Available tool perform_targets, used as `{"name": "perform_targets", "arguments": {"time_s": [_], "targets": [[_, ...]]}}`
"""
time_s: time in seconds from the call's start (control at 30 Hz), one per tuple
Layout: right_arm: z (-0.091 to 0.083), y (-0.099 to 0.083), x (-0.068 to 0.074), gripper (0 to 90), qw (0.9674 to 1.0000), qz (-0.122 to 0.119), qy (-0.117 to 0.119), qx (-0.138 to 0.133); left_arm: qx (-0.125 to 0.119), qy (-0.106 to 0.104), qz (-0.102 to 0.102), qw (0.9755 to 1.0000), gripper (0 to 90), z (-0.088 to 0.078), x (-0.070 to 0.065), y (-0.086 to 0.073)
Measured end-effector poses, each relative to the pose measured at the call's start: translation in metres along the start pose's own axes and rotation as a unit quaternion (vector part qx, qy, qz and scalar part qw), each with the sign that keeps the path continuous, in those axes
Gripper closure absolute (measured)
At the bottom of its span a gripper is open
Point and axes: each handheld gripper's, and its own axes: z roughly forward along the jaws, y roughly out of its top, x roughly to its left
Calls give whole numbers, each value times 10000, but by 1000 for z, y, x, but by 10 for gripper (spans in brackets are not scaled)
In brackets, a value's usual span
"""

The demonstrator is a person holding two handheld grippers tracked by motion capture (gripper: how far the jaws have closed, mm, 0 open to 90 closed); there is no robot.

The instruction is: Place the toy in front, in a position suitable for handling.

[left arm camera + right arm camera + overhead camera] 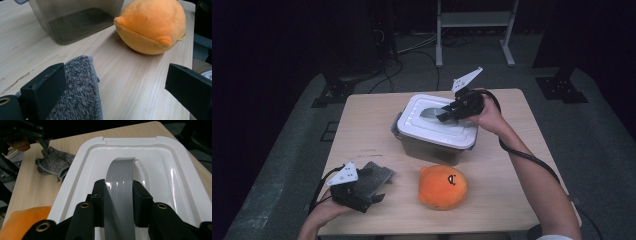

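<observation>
Grey plastic handle (119, 195) on the white lid (175, 182) looked stiff, light and slick; the right gripper (119, 202) pinched it squarely between its fingers (98, 202). The left gripper (112, 95) rested by the grey cloth (80, 95), fingers spread.

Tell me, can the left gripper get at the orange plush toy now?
Probably yes. The left gripper is open beside the grey cloth, and bare table lies between it and the orange plush toy.
</observation>
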Motion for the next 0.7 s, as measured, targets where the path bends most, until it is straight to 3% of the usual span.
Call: {"name": "perform_targets", "arguments": {"time_s": [0.23, 0.7], "targets": [[-34, -8, 10, 667, 9997, 48, -206, -129, -20, 17, 16, 10000, 27, 1, -1, 2], [-90, -48, 27, 667, 9976, 332, -531, -290, -53, 81, -12, 10000, 27, 1, 1, 1]]}}
